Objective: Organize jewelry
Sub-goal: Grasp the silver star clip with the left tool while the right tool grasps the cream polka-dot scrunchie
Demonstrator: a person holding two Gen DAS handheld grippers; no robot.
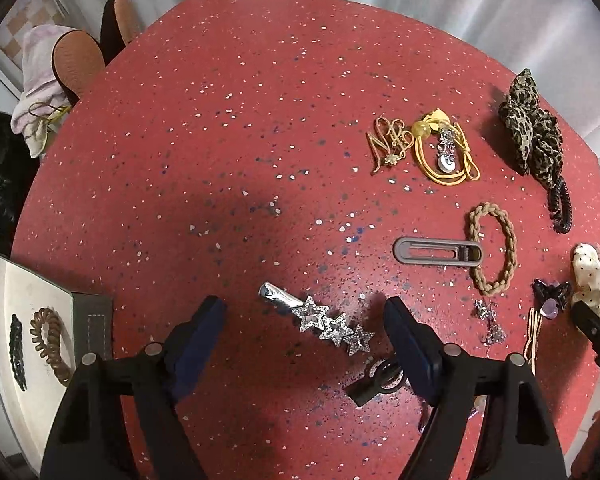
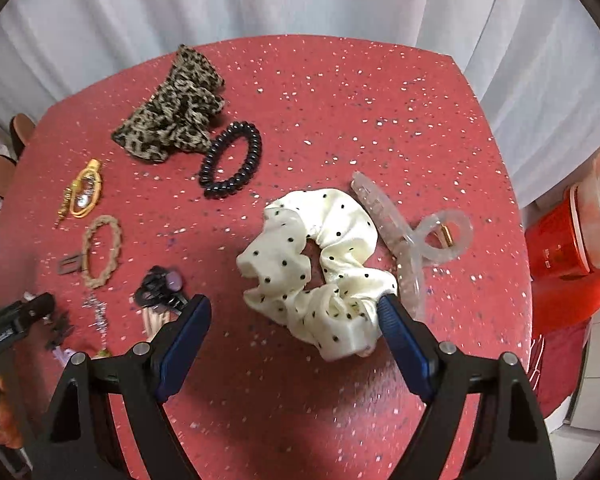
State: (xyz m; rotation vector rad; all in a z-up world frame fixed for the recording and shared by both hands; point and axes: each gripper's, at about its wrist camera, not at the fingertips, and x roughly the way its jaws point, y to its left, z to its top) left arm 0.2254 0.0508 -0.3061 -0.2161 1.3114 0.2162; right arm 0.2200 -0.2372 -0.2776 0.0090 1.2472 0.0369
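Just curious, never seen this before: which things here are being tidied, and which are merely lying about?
Being tidied: star clip, spotted scrunchie, braided hair tie, leopard scrunchie, tray holding coiled ties.

Lying about: shoes, red stool, white curtain.

A home: white curtains (image 2: 100, 20) behind a red speckled table (image 1: 220, 120).

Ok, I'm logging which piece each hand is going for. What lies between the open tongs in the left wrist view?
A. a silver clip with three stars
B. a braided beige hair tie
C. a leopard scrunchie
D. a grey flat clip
A: the silver clip with three stars lies on the red table between the open left tongs, untouched.
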